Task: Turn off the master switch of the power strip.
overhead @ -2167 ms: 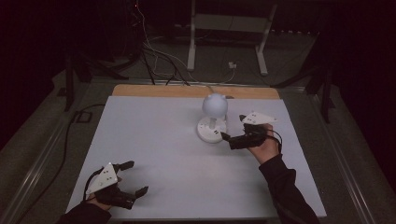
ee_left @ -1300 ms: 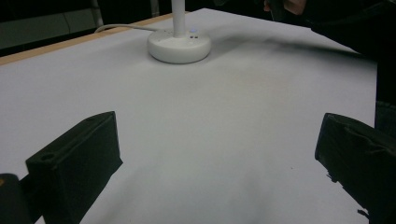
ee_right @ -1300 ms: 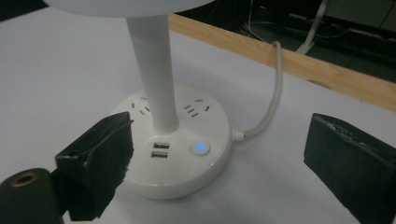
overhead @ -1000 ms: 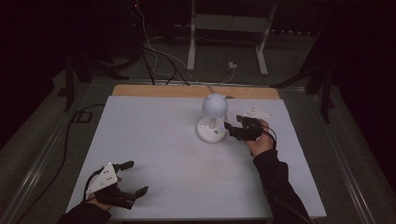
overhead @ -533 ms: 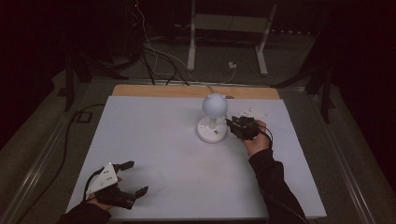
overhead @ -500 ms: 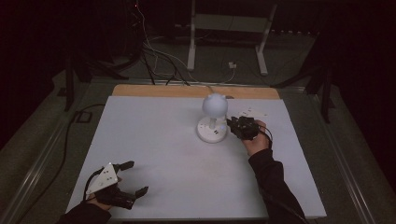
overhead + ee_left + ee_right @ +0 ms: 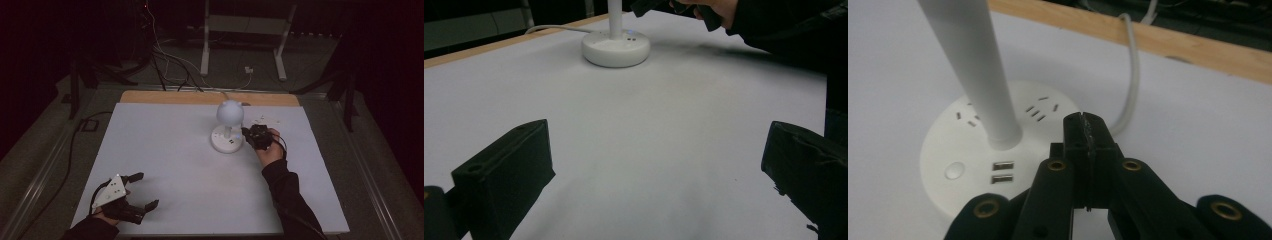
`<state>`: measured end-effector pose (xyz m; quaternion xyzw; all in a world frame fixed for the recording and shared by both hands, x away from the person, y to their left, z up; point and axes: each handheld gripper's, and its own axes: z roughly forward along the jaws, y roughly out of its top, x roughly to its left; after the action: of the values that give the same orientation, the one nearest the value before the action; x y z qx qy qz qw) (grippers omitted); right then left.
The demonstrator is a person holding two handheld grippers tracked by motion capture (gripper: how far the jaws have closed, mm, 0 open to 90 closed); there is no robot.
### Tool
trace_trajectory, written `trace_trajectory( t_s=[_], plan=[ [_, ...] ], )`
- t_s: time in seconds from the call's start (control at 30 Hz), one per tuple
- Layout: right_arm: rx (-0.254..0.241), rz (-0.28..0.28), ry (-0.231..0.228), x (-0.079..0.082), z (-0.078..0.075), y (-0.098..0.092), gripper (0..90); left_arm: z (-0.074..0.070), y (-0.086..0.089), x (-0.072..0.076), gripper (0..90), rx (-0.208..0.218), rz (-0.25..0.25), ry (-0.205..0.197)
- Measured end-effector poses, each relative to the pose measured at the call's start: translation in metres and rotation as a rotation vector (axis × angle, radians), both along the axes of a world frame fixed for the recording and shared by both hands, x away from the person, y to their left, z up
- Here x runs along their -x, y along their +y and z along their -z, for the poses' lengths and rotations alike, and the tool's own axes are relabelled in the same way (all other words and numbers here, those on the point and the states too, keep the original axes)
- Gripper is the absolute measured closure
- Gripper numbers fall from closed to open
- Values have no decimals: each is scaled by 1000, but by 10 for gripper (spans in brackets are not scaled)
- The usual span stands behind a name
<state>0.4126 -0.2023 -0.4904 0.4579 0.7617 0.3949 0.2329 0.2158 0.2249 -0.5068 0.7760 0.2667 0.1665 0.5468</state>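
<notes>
Right gripper view: right tongs (image 7: 1083,122) pressed together hide part of lamp base (image 7: 963,150); left tongs (image 7: 649,165) apart.

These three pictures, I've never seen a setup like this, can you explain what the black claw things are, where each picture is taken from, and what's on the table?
No robot here: a person holds a two-jaw tool in each hand. The high view looks down on a white table from above the person's side. The left hand-held gripper rests near the table's front left corner, jaws wide open and holding nothing. The right hand-held gripper is out by a white desk lamp.

The other two pictures come from cameras riding on the grippers, looking along their black jaws. In the left gripper view, the open jaws frame bare table, with the lamp's base farther off. In the right gripper view, the jaws are pressed shut with nothing between them, hovering just over the round base, which carries sockets, two USB ports and a round button. A white cord runs off the back.
</notes>
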Motion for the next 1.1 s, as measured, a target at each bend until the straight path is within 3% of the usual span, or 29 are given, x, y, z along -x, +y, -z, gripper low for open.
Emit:
trace_trajectory(
  t_s=[0.27, 0.6, 1.1],
  plan=[
    [34, -11, -17, 0, 10, 8, 899, 0, 0, 0, 7, 0, 1, -1],
    [42, 6, 0, -2, 18, 14, 899, 0, 0, 0, 7, 0, 1, 0],
    [38, -15, -25, -3, 24, 14, 900, 0, -1, 1, 7, -2, 4, 2]
  ],
)
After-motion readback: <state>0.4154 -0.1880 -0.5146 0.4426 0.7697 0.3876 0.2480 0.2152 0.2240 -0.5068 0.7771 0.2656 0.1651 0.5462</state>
